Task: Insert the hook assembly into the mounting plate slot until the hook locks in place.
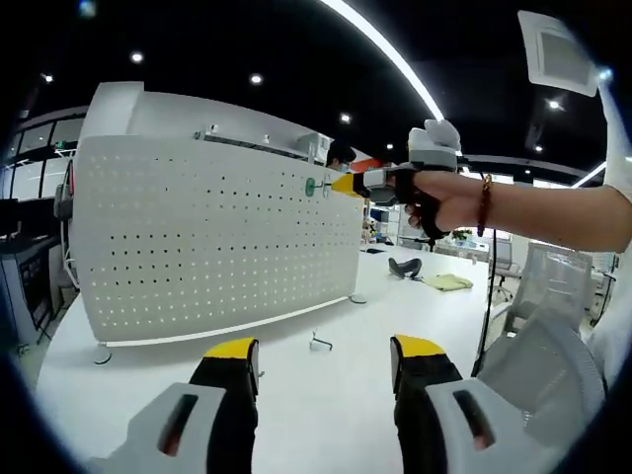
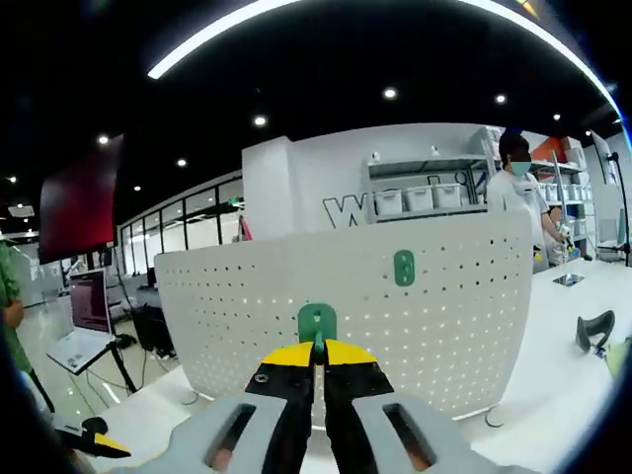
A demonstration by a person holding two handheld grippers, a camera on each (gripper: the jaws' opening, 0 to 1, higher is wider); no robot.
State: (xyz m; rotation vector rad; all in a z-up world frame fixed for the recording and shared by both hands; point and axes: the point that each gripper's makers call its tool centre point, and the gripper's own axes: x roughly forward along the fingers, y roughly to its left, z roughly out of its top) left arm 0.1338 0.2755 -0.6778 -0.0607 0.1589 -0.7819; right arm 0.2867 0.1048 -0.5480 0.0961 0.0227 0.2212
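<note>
The white perforated mounting plate (image 1: 207,237) stands upright on the white table (image 1: 326,395); the right gripper view also shows the plate (image 2: 247,296). My right gripper (image 2: 318,355) is shut on a green hook assembly (image 2: 317,321), held just in front of the plate's holes. In the left gripper view a hand holds the right gripper (image 1: 348,185) near the plate's upper right, with a green piece (image 1: 310,186) by its yellow tips. A second green hook (image 2: 404,268) sits on the plate, up and to the right. My left gripper (image 1: 324,351) is open and low over the table.
A small metal hook (image 1: 319,343) lies on the table in front of the plate. A dark tool (image 1: 404,267) and a yellow cloth (image 1: 449,282) lie farther right. A mesh chair (image 1: 548,326) stands at the right. A person (image 2: 518,188) stands by shelves behind.
</note>
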